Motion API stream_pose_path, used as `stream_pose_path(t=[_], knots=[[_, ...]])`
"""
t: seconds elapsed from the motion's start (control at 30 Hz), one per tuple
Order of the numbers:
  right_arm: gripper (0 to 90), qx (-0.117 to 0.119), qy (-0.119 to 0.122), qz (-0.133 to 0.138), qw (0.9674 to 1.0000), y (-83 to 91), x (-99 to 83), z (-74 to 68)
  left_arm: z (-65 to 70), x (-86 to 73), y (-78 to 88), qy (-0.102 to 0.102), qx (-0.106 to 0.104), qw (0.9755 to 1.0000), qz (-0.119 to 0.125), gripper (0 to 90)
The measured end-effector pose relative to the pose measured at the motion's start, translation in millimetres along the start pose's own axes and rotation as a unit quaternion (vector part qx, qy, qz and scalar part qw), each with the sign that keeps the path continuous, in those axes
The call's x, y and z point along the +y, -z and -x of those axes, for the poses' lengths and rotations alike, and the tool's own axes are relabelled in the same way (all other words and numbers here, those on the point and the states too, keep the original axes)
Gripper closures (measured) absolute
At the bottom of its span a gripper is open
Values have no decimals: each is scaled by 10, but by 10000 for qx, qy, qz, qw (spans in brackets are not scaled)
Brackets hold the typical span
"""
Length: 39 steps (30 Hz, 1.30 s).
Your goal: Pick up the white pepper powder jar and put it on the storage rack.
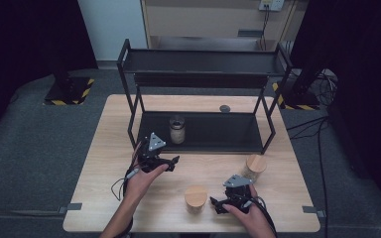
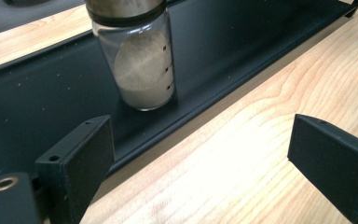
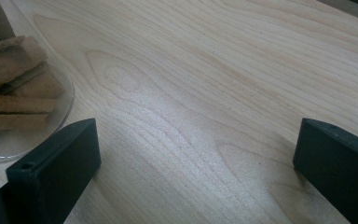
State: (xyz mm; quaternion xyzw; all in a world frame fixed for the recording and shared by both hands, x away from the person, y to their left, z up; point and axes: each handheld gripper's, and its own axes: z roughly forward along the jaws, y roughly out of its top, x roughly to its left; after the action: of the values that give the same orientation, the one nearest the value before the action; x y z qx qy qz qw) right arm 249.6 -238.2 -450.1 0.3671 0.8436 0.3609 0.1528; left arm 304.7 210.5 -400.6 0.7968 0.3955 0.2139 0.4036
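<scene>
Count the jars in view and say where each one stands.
3. One jar of powder stands on the black rack's lower shelf. One wooden-lidded jar stands on the table near its front edge. Another wooden-lidded jar stands to the right, before the rack.

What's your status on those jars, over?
Left claw open, empty, facing shelf jar. Right claw open beside cinnamon jar. Nothing in the way.

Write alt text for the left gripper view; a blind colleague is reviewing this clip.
A glass jar part-filled with pale powder stands on a black shelf beside a light wooden table. The left gripper shows its two black jaws wide apart in front, nothing between them.
</scene>
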Motion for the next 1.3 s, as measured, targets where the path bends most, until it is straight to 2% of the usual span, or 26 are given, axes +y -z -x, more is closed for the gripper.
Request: stream_pose_path(t=[0.43,0.93,1.3], knots=[[4,8,-4,1,10000,-1,0,3,-38,-195,235,71,49,10000,-48,58],[4,7,-3,3,10000,-1,-2,2,-123,-491,456,359,153,9992,-128,44],[4,6,-1,4,10000,-2,-2,1,-140,-640,608,449,289,9984,-159,19]])
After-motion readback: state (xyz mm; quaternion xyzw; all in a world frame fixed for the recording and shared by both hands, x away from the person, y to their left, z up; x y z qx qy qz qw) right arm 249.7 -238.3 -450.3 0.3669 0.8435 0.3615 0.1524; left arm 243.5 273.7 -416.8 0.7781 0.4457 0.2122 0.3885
